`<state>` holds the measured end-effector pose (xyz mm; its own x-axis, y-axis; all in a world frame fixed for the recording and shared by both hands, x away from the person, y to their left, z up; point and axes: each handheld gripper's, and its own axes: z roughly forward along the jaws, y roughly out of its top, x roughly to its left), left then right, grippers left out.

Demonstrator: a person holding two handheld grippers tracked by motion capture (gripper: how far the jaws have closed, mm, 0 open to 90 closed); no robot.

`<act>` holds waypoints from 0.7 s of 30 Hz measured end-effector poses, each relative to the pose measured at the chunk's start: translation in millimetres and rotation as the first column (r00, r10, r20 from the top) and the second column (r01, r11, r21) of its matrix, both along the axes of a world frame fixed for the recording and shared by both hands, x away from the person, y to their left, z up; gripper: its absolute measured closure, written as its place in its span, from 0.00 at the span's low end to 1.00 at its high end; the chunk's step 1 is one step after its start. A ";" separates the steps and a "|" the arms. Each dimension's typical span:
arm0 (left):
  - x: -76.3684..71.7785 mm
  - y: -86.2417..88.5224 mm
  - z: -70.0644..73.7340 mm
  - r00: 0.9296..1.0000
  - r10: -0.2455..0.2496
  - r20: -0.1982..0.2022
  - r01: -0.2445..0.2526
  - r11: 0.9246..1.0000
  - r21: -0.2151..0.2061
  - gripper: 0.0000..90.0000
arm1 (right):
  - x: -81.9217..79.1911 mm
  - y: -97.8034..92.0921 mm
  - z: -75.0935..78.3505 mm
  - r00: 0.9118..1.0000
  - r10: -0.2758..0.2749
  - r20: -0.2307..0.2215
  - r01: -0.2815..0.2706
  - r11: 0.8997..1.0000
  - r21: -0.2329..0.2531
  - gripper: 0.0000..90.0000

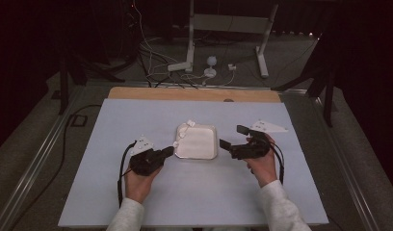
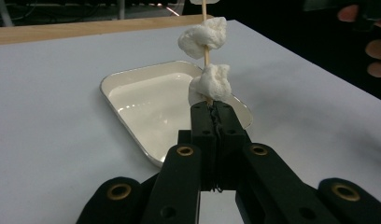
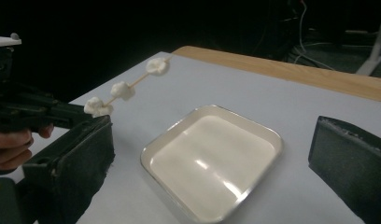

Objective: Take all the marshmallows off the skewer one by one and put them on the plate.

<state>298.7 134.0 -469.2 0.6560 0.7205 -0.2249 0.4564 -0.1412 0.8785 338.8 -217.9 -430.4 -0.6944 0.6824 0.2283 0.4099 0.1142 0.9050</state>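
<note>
Clamping a thin wooden skewer (image 2: 207, 51) of lumpy white marshmallows (image 2: 203, 38), left gripper (image 2: 212, 112).

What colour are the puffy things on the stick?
White. The marshmallows on the stick show best in the left gripper view.

A dim room: pale blue tabletop (image 1: 194, 192) with wooden far edge (image 1: 194, 94), cables (image 1: 156, 67) and seemingly white stand legs (image 1: 223, 29) on grey floor.
</note>
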 end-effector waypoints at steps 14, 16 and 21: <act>-3.9 -7.6 0.5 0.999 -0.029 0.038 0.029 1.000 -0.001 1.00 | 27.6 50.5 4.0 0.989 0.095 -0.115 -0.089 0.994 0.057 0.10; -4.5 -8.5 0.6 0.998 -0.034 0.045 0.034 0.999 0.000 1.00 | 31.4 55.0 4.5 0.985 0.108 -0.138 -0.098 0.992 0.081 0.16; -5.6 -9.5 0.9 0.997 -0.043 0.060 0.043 0.999 -0.002 1.00 | 40.9 65.2 4.9 0.975 0.101 -0.197 -0.081 0.991 0.110 0.38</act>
<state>293.1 124.5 -468.3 0.6988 0.6905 -0.1868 0.3965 -0.1565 0.9046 379.7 -152.7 -425.5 -0.6852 0.5849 0.4341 0.5769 0.0721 0.8136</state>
